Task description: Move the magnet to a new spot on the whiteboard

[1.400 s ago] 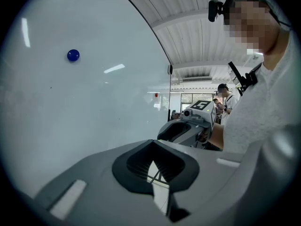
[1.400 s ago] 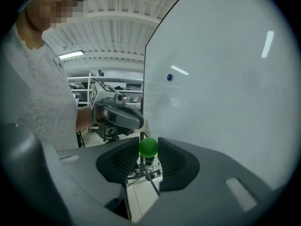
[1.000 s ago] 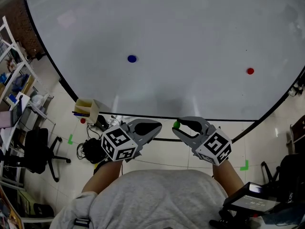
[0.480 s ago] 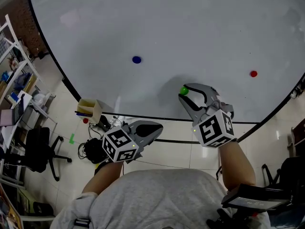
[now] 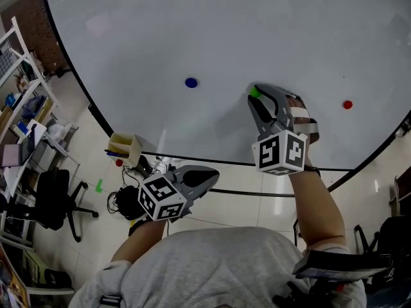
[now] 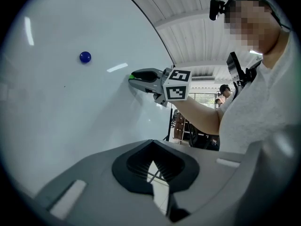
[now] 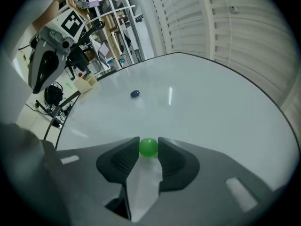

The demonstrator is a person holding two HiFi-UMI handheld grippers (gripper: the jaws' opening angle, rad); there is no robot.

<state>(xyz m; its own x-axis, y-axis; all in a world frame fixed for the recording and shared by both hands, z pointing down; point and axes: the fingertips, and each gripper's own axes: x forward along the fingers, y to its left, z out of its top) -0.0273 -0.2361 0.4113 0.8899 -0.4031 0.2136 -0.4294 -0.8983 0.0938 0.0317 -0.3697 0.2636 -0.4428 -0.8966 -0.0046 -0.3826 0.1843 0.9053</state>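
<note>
- Pinching the green magnet (image 7: 148,147) at the very jaw tips of the right gripper (image 5: 258,96), up against or just short of the whiteboard (image 5: 270,24); cannot tell which.
- Sitting between the blue magnet (image 5: 191,82) and the red magnet (image 5: 347,104), nearer the blue.
- Pick a bare patch well apart from both, and bring the magnet on squarely.
- Approach slowly; probably expect a pull toward the board near contact.
- Keep the pinch firm until seated, then spread the jaws and back straight off to avoid dragging it.
- Leave the left gripper (image 5: 209,173) low by the board's bottom edge, jaws pressed together on nothing.
- Noting one container: a pale open box (image 5: 128,147) by the board's lower left edge, holding what look like markers, too small to confirm.
</note>
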